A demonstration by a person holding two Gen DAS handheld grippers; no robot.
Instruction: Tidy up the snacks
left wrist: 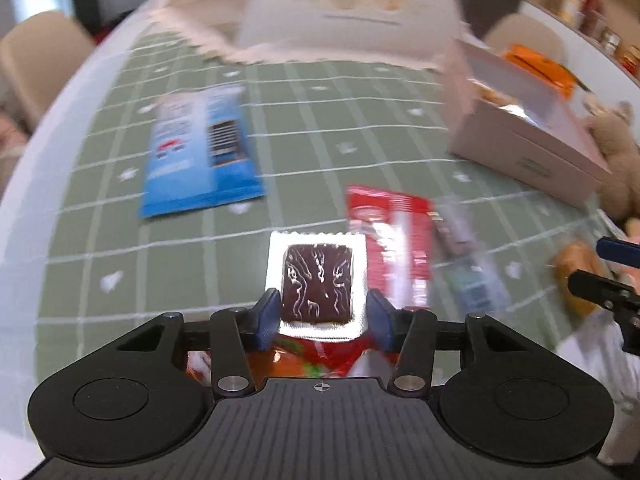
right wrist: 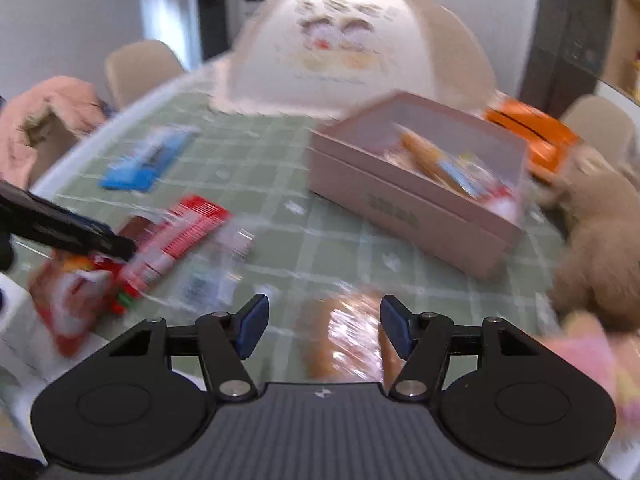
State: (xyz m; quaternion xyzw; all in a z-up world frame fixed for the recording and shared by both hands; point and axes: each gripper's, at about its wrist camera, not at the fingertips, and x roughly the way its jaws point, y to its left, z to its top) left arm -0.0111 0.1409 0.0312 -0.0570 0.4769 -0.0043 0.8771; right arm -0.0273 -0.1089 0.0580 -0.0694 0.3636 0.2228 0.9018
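Bench [left wrist: 312,152] under green checked cloth. Left gripper [left wrist: 326,312] fingers spread around a silver chocolate sachet [left wrist: 318,280], pads apart from it. Right gripper [right wrist: 322,326] fingers spread over a wrapped bun [right wrist: 352,336]; pink box [right wrist: 408,204] at 1 o'clock.

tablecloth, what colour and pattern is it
The tablecloth is sage green with a white grid and small white motifs in some squares. It shows best in the left wrist view.
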